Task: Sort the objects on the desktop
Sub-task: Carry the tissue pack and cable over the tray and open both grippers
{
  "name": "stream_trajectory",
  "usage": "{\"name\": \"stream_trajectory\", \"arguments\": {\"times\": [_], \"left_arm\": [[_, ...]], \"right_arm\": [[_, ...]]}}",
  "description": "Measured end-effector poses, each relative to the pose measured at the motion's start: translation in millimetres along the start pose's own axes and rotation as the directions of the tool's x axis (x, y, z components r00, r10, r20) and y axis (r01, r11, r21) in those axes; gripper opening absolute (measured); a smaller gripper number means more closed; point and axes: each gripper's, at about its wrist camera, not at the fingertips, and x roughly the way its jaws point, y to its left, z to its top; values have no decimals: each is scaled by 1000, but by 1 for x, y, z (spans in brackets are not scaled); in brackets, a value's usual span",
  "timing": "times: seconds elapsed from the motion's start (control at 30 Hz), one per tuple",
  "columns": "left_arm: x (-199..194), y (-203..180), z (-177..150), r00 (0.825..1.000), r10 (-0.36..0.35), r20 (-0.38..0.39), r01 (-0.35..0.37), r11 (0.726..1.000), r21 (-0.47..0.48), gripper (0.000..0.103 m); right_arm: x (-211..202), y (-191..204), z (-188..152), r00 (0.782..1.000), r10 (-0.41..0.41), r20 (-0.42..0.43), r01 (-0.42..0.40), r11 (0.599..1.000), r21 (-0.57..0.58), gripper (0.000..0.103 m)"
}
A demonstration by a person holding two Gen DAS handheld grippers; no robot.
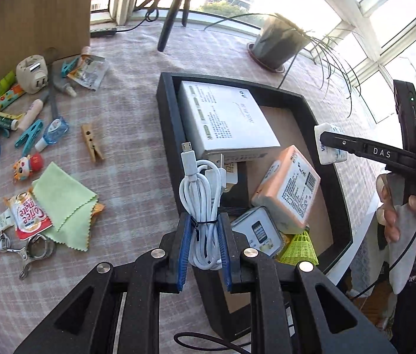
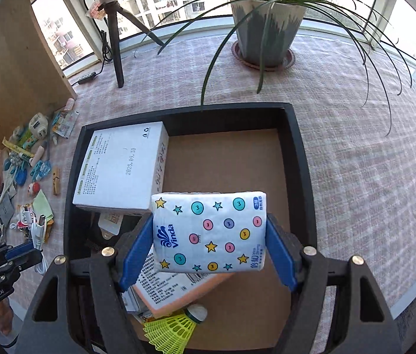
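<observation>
My left gripper [image 1: 205,224] is shut on a coiled white USB cable [image 1: 200,203], held over the left wall of the black tray [image 1: 166,135]. In the right wrist view my right gripper [image 2: 209,236] is shut on a white Vinda tissue pack [image 2: 209,233] with stars and dots, held above the black tray [image 2: 296,159]. The tray holds a white box [image 2: 119,165], an orange-edged pack [image 1: 289,188], a small phone-print box [image 1: 259,231] and a yellow-green shuttlecock [image 2: 172,329]. The right gripper [image 1: 330,144] with the tissue pack [image 1: 327,155] also shows at the right of the left wrist view.
Small items lie left of the tray on the checked cloth: a green cloth [image 1: 65,205], a Coffee Mate sachet [image 1: 29,215], a wooden peg [image 1: 91,143], blue clips [image 1: 29,137], a toy figure [image 1: 26,165]. A potted plant [image 2: 266,20] and a tripod [image 2: 116,38] stand behind the tray.
</observation>
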Motion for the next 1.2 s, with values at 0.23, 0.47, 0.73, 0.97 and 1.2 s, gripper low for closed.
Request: {"name": "stream_trajectory", "arguments": {"times": [0.23,0.47,0.73,0.97,1.2], "left_arm": [[16,-36,11,1000,-1,-24,3,997,75,17],[12,-49,18,1000,-14,3,13,996,83,46],[7,-40,18,1000,6,9,-6,998,60,44],[-6,-34,14,998,45,46,-47,997,53,44],[-17,-29,12,994,80,80,-83,995,45,44]], "right_arm": [[-3,-39,-20,1000,-26,-12,27,997,77,72],[-5,-39,-23,998,-55,-21,56,997,59,73],[-10,-35,-18,999,-34,-11,35,997,68,73],[-10,-19,-17,1000,-15,-6,15,999,33,73],[-13,6,-15,1000,3,2,-3,1000,-22,73]]}}
